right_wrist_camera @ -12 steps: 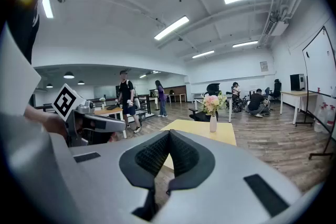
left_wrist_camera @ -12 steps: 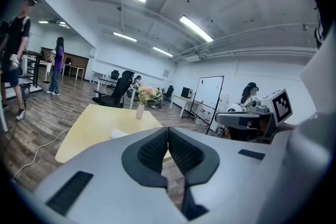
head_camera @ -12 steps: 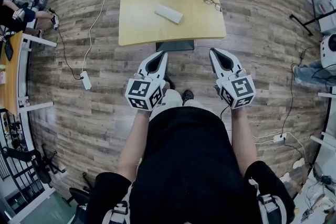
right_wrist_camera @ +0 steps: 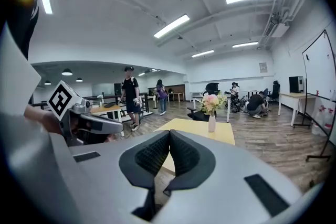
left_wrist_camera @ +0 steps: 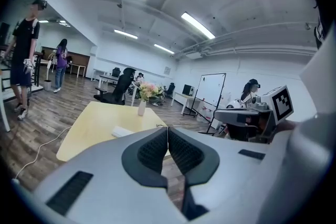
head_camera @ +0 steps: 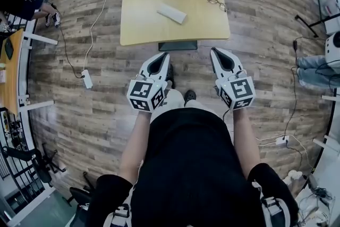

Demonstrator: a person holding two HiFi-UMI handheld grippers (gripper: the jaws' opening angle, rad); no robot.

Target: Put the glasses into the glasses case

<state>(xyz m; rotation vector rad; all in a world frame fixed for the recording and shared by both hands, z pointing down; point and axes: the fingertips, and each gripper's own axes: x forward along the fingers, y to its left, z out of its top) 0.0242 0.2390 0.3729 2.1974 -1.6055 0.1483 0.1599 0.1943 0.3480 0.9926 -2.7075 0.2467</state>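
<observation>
Wooden table (head_camera: 143,24) sits ahead of you w/ the glasses (head_camera: 215,3) near its right edge & the white glasses case (head_camera: 171,13) mid-top, apart from them. Your left gripper (head_camera: 167,55) & right gripper (head_camera: 213,51) are both clenched on nothing, short of the table.

Open-plan office: swivel chair (left_wrist_camera: 121,89), whiteboard (left_wrist_camera: 212,93).

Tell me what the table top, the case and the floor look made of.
Table top: pale yellow wood or laminate, smooth and matte, with an even colour and no clear grain.
Case: whitish and plain, probably hard plastic or leatherette; too small to tell.
Floor: brown wood planks or wood-look vinyl, with visible seams and grain.
</observation>
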